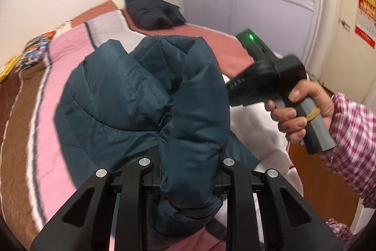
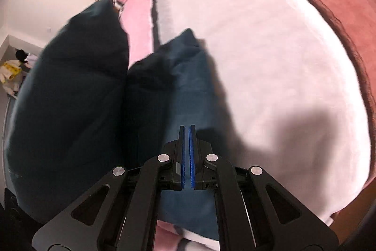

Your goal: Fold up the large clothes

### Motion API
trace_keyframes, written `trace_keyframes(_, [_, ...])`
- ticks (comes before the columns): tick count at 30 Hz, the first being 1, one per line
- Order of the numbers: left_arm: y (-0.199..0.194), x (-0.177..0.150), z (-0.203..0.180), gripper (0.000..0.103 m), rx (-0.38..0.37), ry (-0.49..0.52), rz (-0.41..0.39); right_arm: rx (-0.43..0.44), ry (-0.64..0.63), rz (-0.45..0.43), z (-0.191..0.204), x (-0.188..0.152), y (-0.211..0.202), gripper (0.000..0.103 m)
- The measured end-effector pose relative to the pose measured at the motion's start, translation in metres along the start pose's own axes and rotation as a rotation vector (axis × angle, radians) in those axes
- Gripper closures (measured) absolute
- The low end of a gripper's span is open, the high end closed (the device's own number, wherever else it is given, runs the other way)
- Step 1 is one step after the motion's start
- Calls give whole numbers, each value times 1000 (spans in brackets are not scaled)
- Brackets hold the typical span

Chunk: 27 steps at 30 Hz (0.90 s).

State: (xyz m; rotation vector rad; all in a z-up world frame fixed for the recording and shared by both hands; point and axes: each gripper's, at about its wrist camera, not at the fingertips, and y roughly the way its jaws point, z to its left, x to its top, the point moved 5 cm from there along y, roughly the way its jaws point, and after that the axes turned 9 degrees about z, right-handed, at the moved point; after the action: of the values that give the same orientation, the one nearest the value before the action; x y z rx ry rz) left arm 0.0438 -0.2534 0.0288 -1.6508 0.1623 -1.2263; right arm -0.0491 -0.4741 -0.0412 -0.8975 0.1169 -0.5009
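Note:
A dark teal puffer jacket (image 1: 131, 95) lies bunched on the bed. My left gripper (image 1: 188, 171) is shut on a thick padded fold of it, which bulges up between the jaws and hides the fingertips. The right gripper's body (image 1: 265, 77) shows in the left wrist view, held in a hand beside the jacket. In the right wrist view my right gripper (image 2: 187, 133) has its blue pads almost together with nothing between them, hovering over a flat part of the jacket (image 2: 188, 77). A raised padded part (image 2: 70, 98) hangs at the left.
The bed has a striped pink, brown and white blanket (image 1: 47, 86) and a white blanket area (image 2: 270, 51). A dark folded garment (image 1: 152, 13) lies at the far end. A lilac wardrobe (image 1: 258, 15) and a door stand behind. The bed edge (image 2: 347, 208) is at the right.

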Motion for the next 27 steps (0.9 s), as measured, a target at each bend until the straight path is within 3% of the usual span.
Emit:
trace_keyframes(4, [30,-1,-21,78,-4,76,51,-32,27,-25,-27,2,-17,98])
trace_keyframes(7, [47,-2,-31,77,-6,120,86,-38,33,-74,-40,6,-52,97])
trace_keyframes(9, [56,-4,-36,76,-2,140,101,-24,2,-116,-30,12,-77,97])
trace_keyframes(12, [62,-11,-40,74,7,159,113,26,-100,-133,19,21,-94,97])
trace_keyframes(14, [66,-10,-42,73,16,169,118,59,-176,-96,47,29,-90,97])
trace_keyframes(17, [68,-11,-45,72,30,184,119,101,-314,46,104,26,-60,97])
trace_keyframes(20, [69,-12,-46,71,33,178,117,73,-395,167,140,19,-17,97])
trace_keyframes(23, [71,-11,-52,66,29,179,114,-42,-423,243,147,21,19,97])
trace_keyframes(24, [72,-12,-54,60,17,176,112,-96,-403,259,141,24,30,102])
trace_keyframes(27, [64,-13,-58,48,-60,157,102,-142,-353,295,125,29,55,103])
